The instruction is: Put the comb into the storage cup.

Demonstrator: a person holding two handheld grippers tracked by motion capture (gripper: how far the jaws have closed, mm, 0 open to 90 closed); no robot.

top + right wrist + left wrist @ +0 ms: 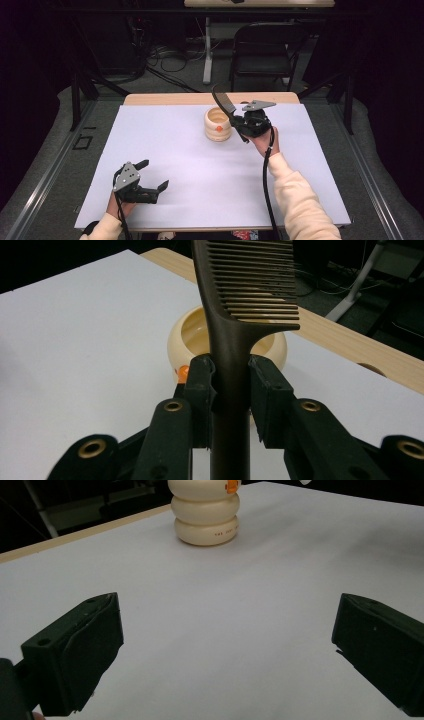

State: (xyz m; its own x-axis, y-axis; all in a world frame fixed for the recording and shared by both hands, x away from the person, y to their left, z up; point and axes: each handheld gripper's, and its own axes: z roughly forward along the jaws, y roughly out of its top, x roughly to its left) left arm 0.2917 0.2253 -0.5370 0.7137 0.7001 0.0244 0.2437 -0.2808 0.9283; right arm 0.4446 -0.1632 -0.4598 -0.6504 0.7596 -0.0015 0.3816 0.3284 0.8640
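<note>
Comb, dark brown, one piece; held by its handle between the two black jaws of the right gripper, which pinch it from both sides; teeth end raised above the jaws, handle end running down below them; in the high view the comb stands tilted, teeth uppermost, just beside the cream holder and above the far middle of the table.

Right gripper, black, with grey three-cornered plate on top and cable trailing down along the cream-coloured sleeve; carried off the surface, close to the holder's right side.

Cream holder, round, ribbed in stacked rings, open at the top, small orange mark on its wall; upright on the white sheet; seen in the left gripper view standing well ahead of the jaws.

Left gripper, black, grey plate on top; low over the near left part of the sheet, well apart from holder and comb; jaws spread wide with bare white surface between them.

White sheet covering most of the wooden table; pale wood edge showing along the far side.
</note>
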